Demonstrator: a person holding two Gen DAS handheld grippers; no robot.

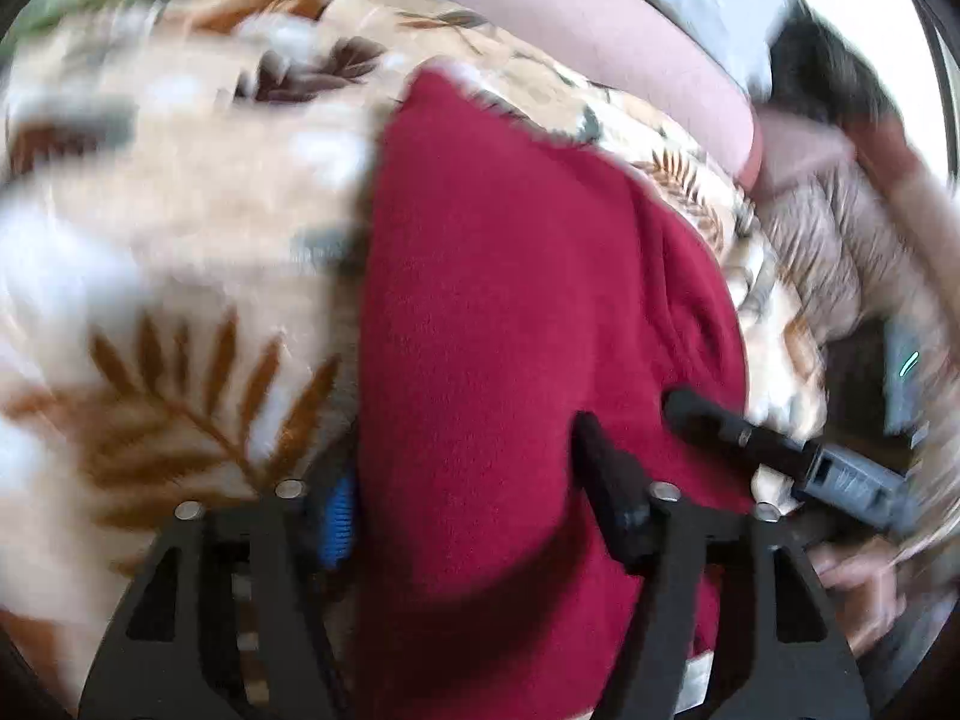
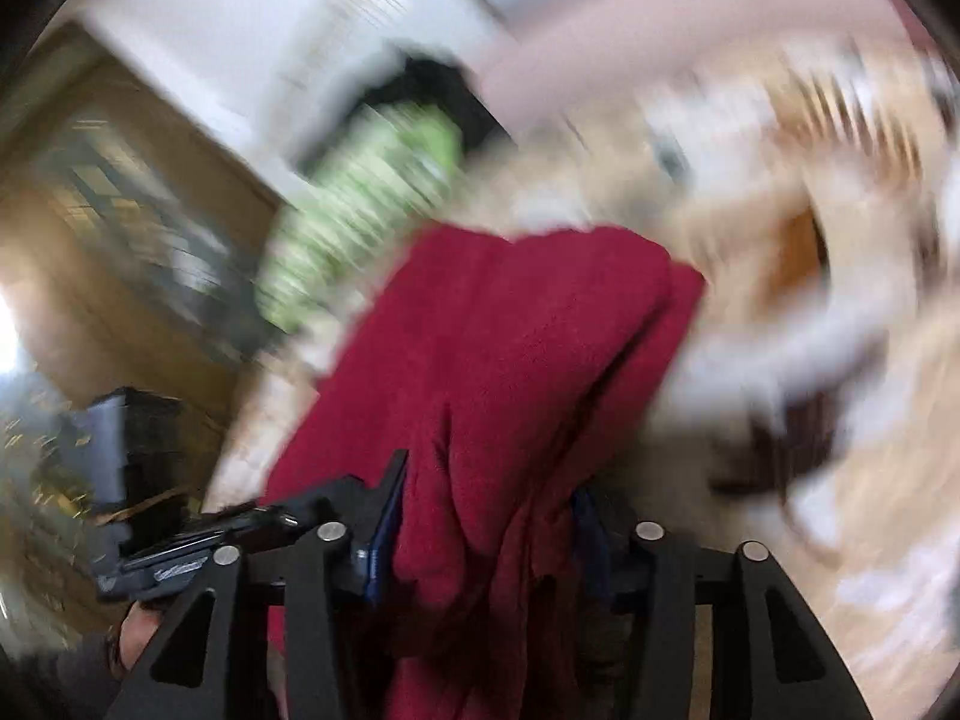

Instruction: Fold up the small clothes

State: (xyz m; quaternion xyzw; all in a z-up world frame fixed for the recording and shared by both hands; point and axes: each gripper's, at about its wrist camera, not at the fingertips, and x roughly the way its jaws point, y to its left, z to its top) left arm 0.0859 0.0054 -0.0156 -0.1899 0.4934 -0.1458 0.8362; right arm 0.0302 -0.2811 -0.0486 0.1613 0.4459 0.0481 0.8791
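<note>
A dark red fleece garment hangs between both grippers over a beige blanket with a leaf print. My left gripper is shut on its near edge; the cloth hides most of the left finger. The right gripper's finger shows at the garment's right edge in this view. In the right wrist view the garment drapes down between the fingers of my right gripper, which is shut on a bunched fold. Both views are blurred by motion.
A pink headboard or cushion lies behind the blanket. A green patterned pillow sits at the bed's far edge. A brown quilted cover is at the right. A wooden cabinet stands beyond the bed.
</note>
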